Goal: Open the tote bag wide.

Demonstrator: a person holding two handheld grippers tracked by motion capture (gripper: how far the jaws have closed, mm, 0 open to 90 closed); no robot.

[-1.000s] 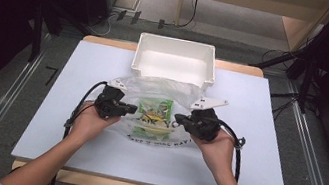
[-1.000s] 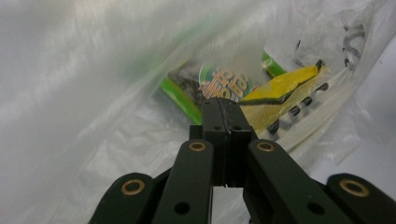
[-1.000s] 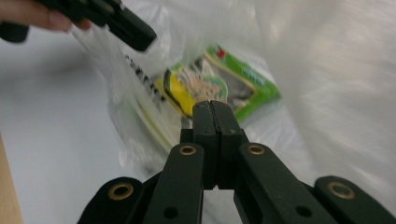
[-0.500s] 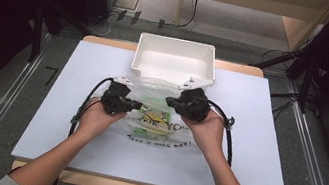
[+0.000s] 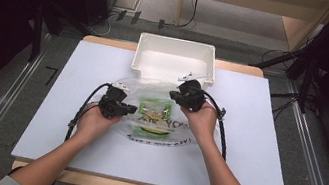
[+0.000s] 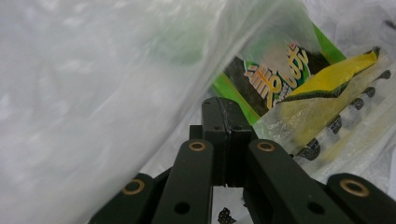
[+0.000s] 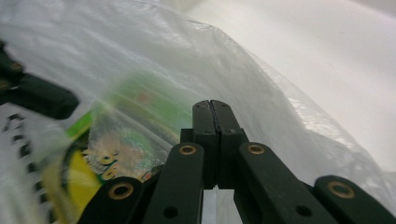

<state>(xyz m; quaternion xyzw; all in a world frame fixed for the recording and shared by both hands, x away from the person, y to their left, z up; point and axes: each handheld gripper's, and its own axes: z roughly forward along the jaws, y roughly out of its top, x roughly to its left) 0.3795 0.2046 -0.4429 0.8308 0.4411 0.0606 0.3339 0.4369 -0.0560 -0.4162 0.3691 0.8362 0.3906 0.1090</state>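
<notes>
With both the left gripper [image 5: 125,109] and the right gripper [image 5: 178,96] clenched on the plastic bag [image 5: 153,88] lying on the desk [image 5: 253,153] before the white bin [image 5: 174,59], we risk the thin film slipping or tearing and spilling the green packet [image 5: 155,113].

clear bag [image 5: 158,117], green-yellow packet [image 6: 289,79], white bin [image 5: 174,59]

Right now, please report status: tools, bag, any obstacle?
Both tools, left and right, shut on plastic bag. Green packet inside. White bin just behind.
</notes>
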